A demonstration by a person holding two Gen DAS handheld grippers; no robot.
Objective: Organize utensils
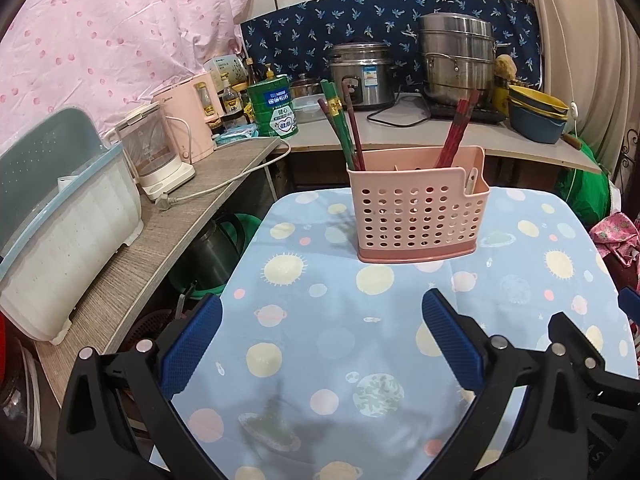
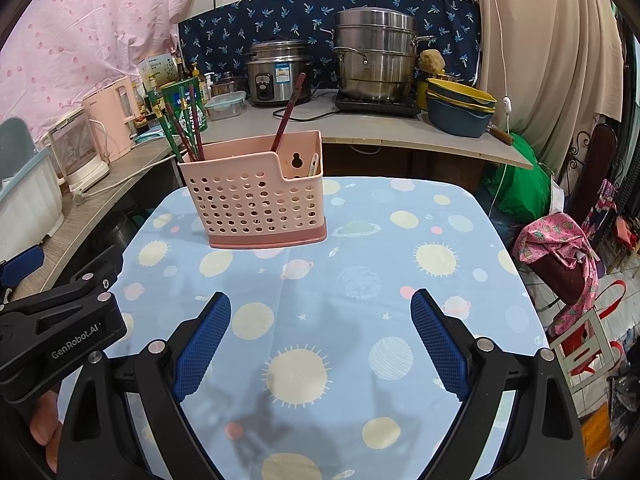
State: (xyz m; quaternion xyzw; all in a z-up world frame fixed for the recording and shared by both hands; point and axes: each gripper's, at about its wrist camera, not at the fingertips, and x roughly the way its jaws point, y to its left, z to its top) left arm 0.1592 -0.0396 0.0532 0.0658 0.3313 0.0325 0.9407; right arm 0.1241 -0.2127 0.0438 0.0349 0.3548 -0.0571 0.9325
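pink holder (image 1: pixel 418 216) upright at far end of table (image 1: pixel 320 320), chopsticks (image 1: pixel 344 128) sorted into end compartments, leaning outward. left gripper (image 1: pixel 322 344) and right gripper (image 2: pixel 321 338) spread wide, empty, hovering well short.

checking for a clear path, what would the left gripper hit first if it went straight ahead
Likely the pink utensil caddy on the tablecloth; the open left gripper has nothing else before it, though depth is unclear.

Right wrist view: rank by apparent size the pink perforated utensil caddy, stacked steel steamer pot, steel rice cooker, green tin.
1. Pink perforated plastic utensil caddy, though it is nearest, which inflates it.
2. Stacked stainless steel steamer pot.
3. Steel rice cooker.
4. Green tin, partly hidden behind chopsticks.
The pot, cooker and tin stand at about the same depth on the counter.
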